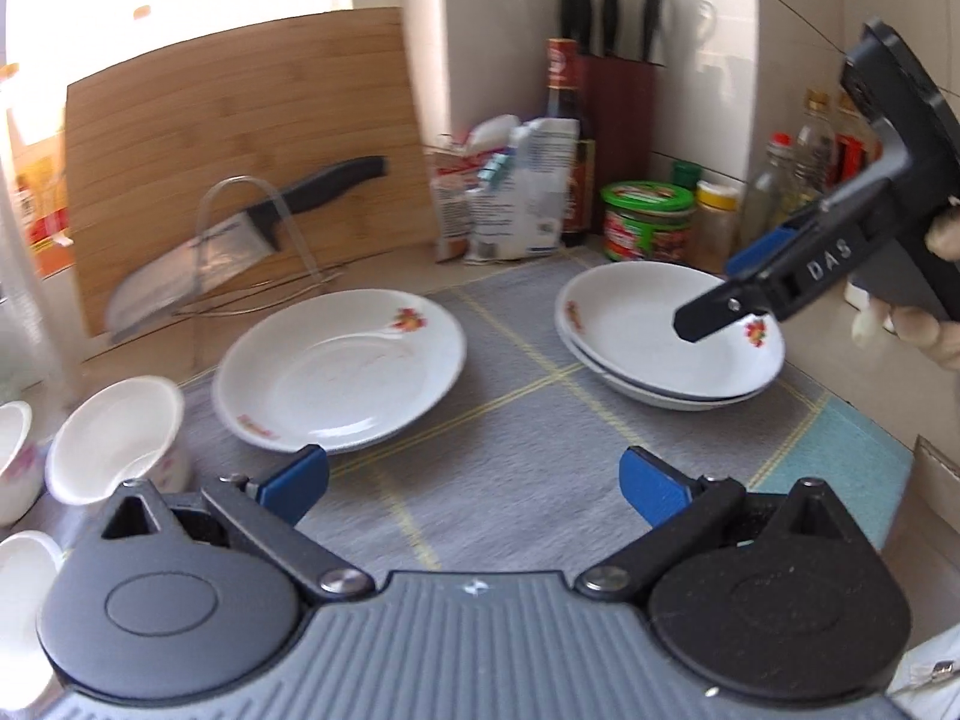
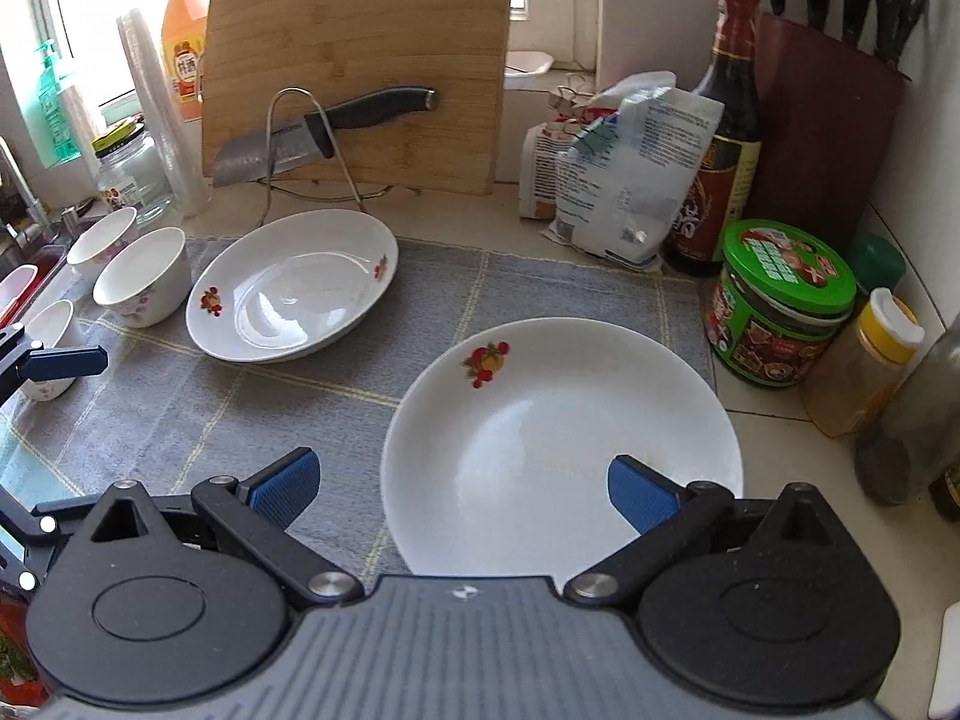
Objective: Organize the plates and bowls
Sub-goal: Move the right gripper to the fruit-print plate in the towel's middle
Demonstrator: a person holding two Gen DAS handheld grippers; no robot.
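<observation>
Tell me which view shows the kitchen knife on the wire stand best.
The right wrist view: the kitchen knife is sharp there, black handle and blade both clear in the wire stand. The left wrist view shows the same knife motion-blurred, its outline smeared.

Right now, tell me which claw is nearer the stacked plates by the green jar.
Right. The right claw hangs open just over the stacked plates, one finger above the top plate. The left claw sits open back over the grey mat, well short of them.
</observation>
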